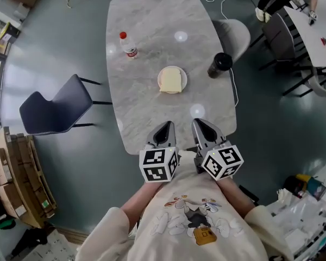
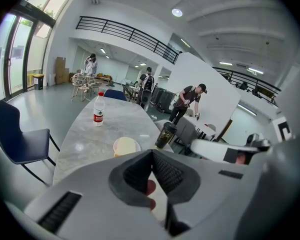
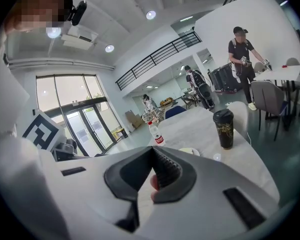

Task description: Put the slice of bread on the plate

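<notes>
A slice of pale bread (image 1: 173, 82) lies on a small white plate (image 1: 161, 76) in the middle of the grey marble table (image 1: 146, 15). Both grippers hover side by side over the table's near edge, short of the plate and pointing toward it. My left gripper (image 1: 165, 126) is shut with nothing in it, and so is my right gripper (image 1: 199, 124). In the left gripper view the closed tips (image 2: 152, 152) point at the plate with the bread (image 2: 126, 145). In the right gripper view the closed tips (image 3: 152, 149) sit below the plate (image 3: 192, 151).
A water bottle with a red cap (image 1: 128, 45) stands far left of the plate, and a black cup (image 1: 219, 64) stands to its right. A dark blue chair (image 1: 54, 107) is at the table's left and a grey chair (image 1: 236, 34) at its right. People stand in the background.
</notes>
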A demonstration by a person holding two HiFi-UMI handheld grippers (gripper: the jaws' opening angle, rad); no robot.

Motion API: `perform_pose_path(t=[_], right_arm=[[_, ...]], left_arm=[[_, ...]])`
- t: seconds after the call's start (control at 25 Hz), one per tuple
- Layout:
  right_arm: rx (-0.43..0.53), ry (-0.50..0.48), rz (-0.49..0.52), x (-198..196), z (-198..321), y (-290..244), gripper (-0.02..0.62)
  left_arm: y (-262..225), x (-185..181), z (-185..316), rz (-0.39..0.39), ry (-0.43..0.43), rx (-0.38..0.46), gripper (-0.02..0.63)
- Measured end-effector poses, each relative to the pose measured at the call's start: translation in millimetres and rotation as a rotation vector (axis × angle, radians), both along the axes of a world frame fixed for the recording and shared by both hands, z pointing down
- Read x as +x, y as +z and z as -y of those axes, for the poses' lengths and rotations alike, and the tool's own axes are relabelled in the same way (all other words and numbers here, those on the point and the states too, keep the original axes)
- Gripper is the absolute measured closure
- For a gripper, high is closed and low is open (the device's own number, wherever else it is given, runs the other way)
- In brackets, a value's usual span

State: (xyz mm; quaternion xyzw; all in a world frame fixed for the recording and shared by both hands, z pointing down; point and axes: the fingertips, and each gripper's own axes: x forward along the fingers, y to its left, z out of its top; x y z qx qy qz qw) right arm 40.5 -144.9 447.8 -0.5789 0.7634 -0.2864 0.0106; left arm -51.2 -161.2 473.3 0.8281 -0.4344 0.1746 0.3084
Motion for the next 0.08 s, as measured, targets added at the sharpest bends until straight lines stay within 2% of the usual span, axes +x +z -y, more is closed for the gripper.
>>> perform_pose_path(t=[0.08], right_arm=[[0.023,-0.085,0.01,-38.6,32.7,0.1,0.589]], left_arm=[[-7.2,-36.1,26.6,0.003,-0.056,0.045,0.595]])
